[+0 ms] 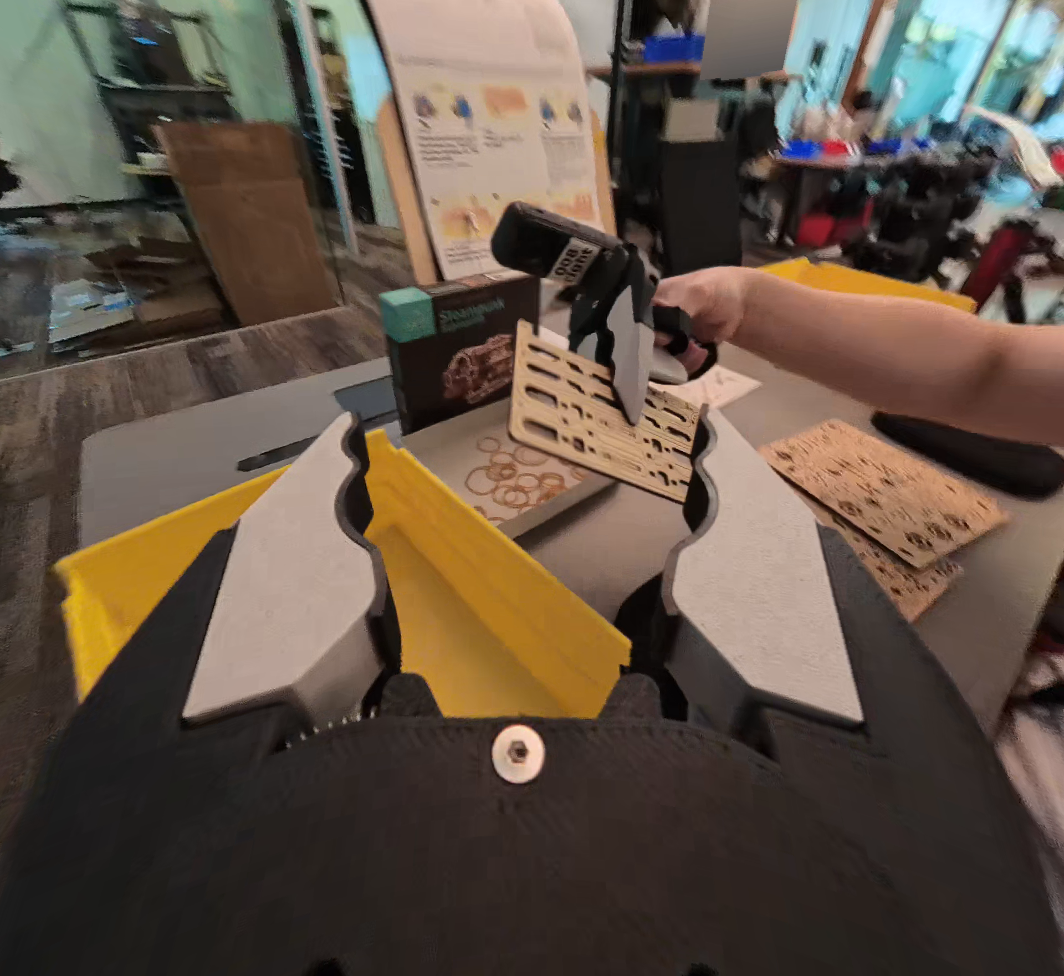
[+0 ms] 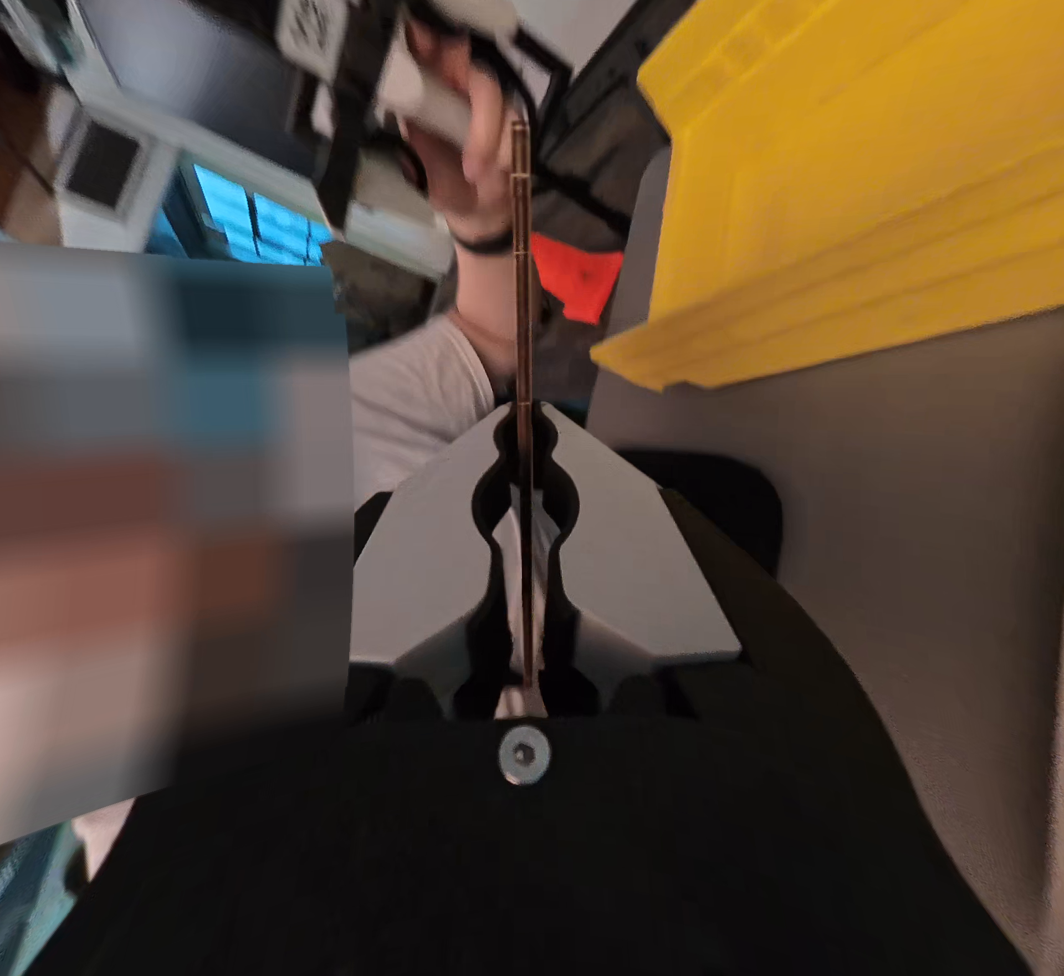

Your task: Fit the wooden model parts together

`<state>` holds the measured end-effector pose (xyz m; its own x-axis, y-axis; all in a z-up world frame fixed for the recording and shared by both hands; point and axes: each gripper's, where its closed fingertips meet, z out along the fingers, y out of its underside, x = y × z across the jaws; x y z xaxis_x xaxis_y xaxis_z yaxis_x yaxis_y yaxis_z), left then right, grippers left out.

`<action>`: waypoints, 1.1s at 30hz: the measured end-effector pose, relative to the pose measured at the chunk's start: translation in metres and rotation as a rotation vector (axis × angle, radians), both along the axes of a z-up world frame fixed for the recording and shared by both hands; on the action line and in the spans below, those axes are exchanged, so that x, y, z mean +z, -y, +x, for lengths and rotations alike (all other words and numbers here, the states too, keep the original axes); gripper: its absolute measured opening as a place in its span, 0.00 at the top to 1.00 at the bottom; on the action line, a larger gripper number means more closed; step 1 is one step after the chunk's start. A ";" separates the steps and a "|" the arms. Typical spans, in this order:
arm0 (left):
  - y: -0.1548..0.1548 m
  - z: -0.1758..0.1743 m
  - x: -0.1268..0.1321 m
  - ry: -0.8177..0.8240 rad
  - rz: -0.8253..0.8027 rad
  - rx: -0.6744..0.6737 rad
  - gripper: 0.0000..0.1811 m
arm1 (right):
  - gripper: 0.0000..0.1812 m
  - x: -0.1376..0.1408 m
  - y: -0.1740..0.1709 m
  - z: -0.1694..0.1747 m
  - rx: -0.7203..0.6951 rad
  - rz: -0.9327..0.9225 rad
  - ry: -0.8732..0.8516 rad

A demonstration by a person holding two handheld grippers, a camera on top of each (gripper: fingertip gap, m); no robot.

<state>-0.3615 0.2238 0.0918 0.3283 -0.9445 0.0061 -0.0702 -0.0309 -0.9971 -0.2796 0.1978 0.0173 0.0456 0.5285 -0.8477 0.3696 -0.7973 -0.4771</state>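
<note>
Spread wide just ahead of the lens, the fingers of my left claw (image 1: 527, 464) are gripping nothing. Under them, at the near left, the yellow bin (image 1: 495, 597) is sitting on the grey table (image 1: 173, 453), its inside bare where I can see it.

Beyond my left claw, to the right, a hand (image 1: 705, 303) is reaching in, and my right claw (image 1: 630, 401) is pinching a wooden parts sheet (image 1: 599, 430) and holding it tilted above the table. That sheet is hanging just past the tip of my left claw's right finger (image 1: 699, 464); I cannot tell whether they are touching. From my right claw's own camera, the sheet (image 2: 521, 269) is showing edge-on, running straight out between the clenched fingers of that claw (image 2: 523, 413), with a second yellow bin (image 2: 835, 171) lying to the right.

Farther back, a large instruction board (image 1: 489, 142) is leaning up behind the table, and a dark box (image 1: 460, 349) is standing in front of it. On the right, more wooden sheets (image 1: 881, 493) are lying stacked flat. Between the box and the held sheet, a scatter of rubber bands (image 1: 512, 476) is lying on the table.
</note>
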 end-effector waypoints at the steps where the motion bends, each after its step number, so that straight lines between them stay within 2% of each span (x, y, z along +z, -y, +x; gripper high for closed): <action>1: -0.003 -0.011 -0.001 0.035 -0.002 0.044 0.39 | 0.99 0.009 -0.012 -0.010 -0.065 -0.032 -0.012; 5: -0.007 -0.046 -0.009 0.104 0.032 0.233 0.39 | 0.99 0.019 -0.075 -0.053 -0.383 -0.060 0.013; 7: -0.001 -0.060 -0.008 0.176 0.007 0.263 0.41 | 0.99 0.016 -0.101 -0.076 -0.511 -0.095 0.008; 10: 0.013 -0.082 -0.002 0.316 -0.057 0.241 0.42 | 0.99 -0.002 -0.131 -0.104 -0.693 -0.147 0.025; 14: 0.029 -0.117 -0.003 0.417 -0.062 0.253 0.44 | 0.99 -0.042 -0.155 -0.131 -0.861 -0.181 0.132; 19: 0.033 -0.151 -0.011 0.461 -0.046 0.304 0.45 | 0.99 -0.092 -0.164 -0.152 -0.941 -0.283 0.236; 23: 0.032 -0.158 -0.027 0.456 -0.087 0.307 0.45 | 0.99 -0.125 -0.172 -0.146 -1.004 -0.318 0.322; 29: 0.029 -0.153 -0.038 0.432 -0.157 0.276 0.45 | 0.98 -0.136 -0.187 -0.139 -1.000 -0.301 0.388; 33: 0.030 -0.151 -0.038 0.426 -0.151 0.274 0.45 | 0.77 -0.150 -0.182 -0.139 -0.952 -0.315 0.488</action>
<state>-0.5121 0.1935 0.0539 0.5016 -0.8027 0.3227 0.3715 -0.1370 -0.9183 -0.4185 0.3800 -0.1326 0.6825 -0.1355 -0.7182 -0.3645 -0.9149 -0.1737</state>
